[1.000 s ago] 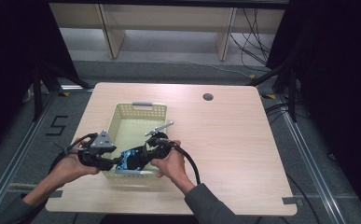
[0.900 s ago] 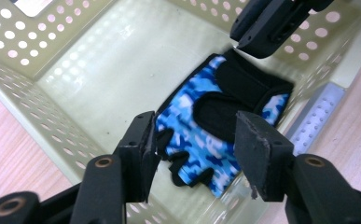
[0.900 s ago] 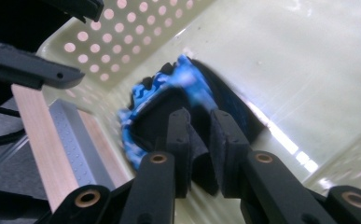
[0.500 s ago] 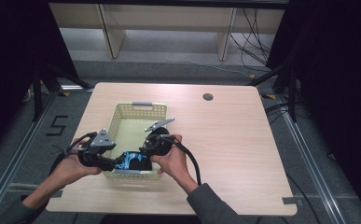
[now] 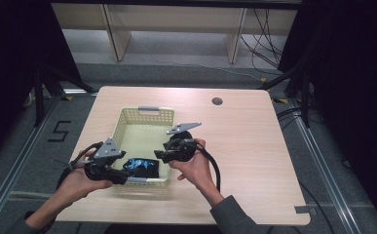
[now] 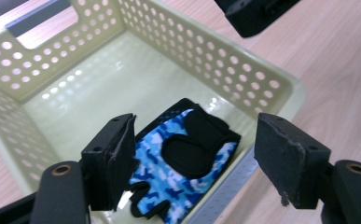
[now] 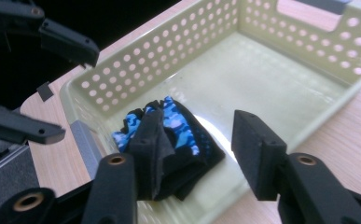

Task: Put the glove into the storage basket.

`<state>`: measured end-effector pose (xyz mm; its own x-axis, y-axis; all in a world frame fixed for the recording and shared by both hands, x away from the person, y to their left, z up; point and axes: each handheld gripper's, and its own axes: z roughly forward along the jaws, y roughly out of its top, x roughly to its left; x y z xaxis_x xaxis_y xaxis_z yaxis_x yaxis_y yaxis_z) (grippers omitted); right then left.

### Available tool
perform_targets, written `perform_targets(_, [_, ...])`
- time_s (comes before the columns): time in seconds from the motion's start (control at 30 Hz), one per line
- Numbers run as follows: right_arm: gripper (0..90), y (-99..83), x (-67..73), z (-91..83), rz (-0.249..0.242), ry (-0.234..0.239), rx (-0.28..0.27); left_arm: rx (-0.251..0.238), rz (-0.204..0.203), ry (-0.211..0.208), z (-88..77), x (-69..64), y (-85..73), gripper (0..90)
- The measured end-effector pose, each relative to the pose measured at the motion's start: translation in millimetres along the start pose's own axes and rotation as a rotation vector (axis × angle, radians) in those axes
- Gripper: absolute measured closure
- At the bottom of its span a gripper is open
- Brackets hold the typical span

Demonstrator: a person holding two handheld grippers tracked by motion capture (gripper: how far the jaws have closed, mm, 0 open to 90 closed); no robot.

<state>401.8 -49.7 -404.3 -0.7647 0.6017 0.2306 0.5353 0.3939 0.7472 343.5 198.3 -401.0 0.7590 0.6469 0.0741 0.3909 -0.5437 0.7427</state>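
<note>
Left tongs [image 5: 127, 176]: jaws apart, nothing clamped between them; they have just been opening. In the high view they hover at the near left corner of the basket, held in the person's left hand [image 5: 76, 180]. In the left gripper view [image 6: 194, 161] the glove shows in the gap between the jaws, lying lower down and untouched by the pads.

Right tongs [image 5: 160, 156]: jaws apart and clear of everything; they too have just been opening. In the high view they sit over the near right part of the basket, held in the right hand [image 5: 196, 168]. In the right gripper view [image 7: 201, 149] the left jaw stands in front of the glove, with no pressing to be seen.

Glove [image 6: 183, 161]: blue camouflage pattern with black trim and a black patch in the middle, fingerless. It lies on the floor of the basket at the near end, beside the near wall, partly folded over itself [image 7: 173, 135]. Neither tongs hold it.

Basket [image 5: 142, 117]: pale yellow plastic, perforated walls, a grey handle strip at the far end. It stands on the worktop, left of centre.

Worktop [image 5: 244, 151]: light wood, rounded corners, a round dark hole near the far edge.
</note>
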Motion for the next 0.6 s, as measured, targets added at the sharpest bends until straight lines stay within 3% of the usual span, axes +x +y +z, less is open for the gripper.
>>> perform_targets(0.07, [51.7, -2.5, -3.1, -6.4, -0.002, -0.016, -0.012, -0.008, -0.023, -0.013, 0.9, -4.0, 0.0, 28.2])
perform_targets(0.2, [47.3, -7.5, -7.7, -18.9, 0.009, -0.02, -0.032, -0.02, -0.005, -0.034, 2.3, -13.4, 0.9, 27.8])
perform_targets(0.27, [46.0, -10.3, -9.1, -25.7, 0.021, -0.029, -0.044, -0.033, -0.028, -0.046, 3.8, -19.8, 0.9, 27.5])
perform_targets(0.3, [45.2, -13.4, -12.9, -31.0, 0.013, -0.028, -0.053, -0.039, -0.013, -0.063, 4.6, -23.3, 1.3, 26.9])
perform_targets(0.6, [43.6, -28.4, -18.3, -48.3, 0.002, -0.069, -0.068, -0.07, -0.024, -0.102, 6.4, -39.1, 0.0, 25.6])
